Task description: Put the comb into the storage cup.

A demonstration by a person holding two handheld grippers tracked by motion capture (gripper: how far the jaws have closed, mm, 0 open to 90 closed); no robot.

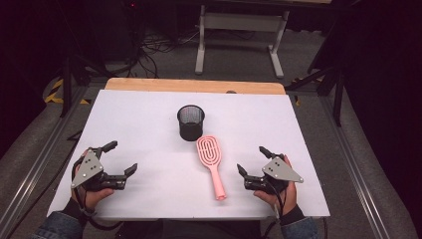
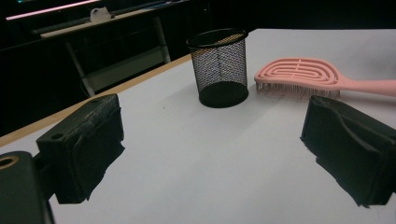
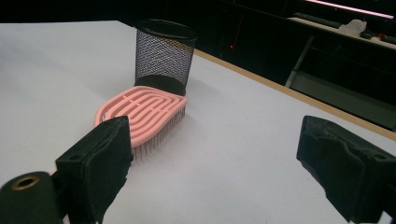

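A pink hairbrush point(image 1: 211, 164) lies bristles down on the white table point(image 1: 149, 119), its handle toward the front edge. Just behind its head stands an upright black mesh cup point(image 1: 191, 122). My left gripper point(image 1: 121, 157) rests open at the front left, well apart from both. My right gripper point(image 1: 254, 160) is open at the front right, a short way right of the brush handle. In the left gripper view the cup point(image 2: 219, 67) and brush point(image 2: 308, 77) lie ahead between the wide jaws. The right gripper view has the brush head point(image 3: 142, 114) by its left jaw and the cup point(image 3: 162, 56) behind.
The table's wooden far edge point(image 1: 194, 85) shows behind the white top. Beyond it a white stand frame point(image 1: 239, 35) and cables sit on the grey floor. Metal rails point(image 1: 35, 164) run along both table sides.
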